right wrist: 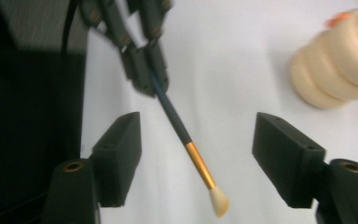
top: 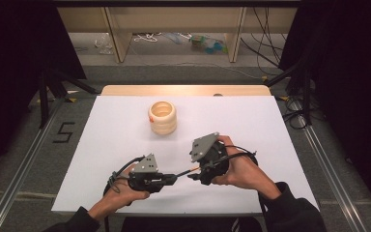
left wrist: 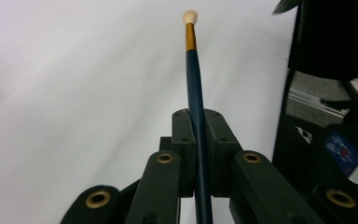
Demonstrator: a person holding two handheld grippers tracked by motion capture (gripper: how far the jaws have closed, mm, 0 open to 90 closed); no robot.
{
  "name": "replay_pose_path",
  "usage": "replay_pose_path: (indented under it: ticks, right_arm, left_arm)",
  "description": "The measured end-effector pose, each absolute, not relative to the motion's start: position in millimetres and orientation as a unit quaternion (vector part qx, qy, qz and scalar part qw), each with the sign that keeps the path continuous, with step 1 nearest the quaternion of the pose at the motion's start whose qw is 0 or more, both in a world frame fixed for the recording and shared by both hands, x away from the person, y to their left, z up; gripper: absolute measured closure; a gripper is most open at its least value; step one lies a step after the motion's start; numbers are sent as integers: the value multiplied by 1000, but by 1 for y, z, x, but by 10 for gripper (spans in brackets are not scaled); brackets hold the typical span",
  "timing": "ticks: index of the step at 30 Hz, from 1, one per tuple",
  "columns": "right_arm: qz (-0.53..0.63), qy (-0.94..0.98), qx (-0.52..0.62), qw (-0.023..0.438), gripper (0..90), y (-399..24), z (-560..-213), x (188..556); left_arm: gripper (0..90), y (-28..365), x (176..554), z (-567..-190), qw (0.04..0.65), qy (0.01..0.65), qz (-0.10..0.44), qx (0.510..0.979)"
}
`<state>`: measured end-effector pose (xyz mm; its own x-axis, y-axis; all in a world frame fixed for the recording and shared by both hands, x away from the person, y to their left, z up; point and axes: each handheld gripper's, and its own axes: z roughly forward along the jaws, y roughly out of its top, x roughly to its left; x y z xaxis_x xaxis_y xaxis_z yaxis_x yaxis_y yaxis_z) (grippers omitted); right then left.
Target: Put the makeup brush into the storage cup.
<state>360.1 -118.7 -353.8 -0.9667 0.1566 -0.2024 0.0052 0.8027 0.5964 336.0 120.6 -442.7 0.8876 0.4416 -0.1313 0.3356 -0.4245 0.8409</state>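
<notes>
The left claw (left wrist: 196, 140) is clamped on the dark handle of a brush (left wrist: 193, 79), holding it above the white table (top: 116, 135) with the bristle tip pointing toward the right claw (right wrist: 196, 158). That claw's jaws stand wide apart either side of the brush, touching nothing. With one thin grip, the brush could swivel or slip, or miss the ridged cream holder (top: 163, 117) standing well apart.

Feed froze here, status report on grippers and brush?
Left gripper shut on brush. Right gripper open around its tip. Ribbed cup stands apart.
</notes>
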Motion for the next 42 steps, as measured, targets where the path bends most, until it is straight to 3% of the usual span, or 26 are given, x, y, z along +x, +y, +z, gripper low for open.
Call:
replay_pose_path:
  ticks: [6,14,42]
  right_arm:
    - [407,888,159,146,272,-142,-352,361]
    - [448,849,252,125,199,-158,-361,365]
    - [560,765,316,28,182,-153,-394,366]
  left_arm:
    - [838,127,339,-439,504,255,87,821]
    - [838,133,339,-435,529,281,119,792]
    - [838,132,330,-429,575,295,155,747]
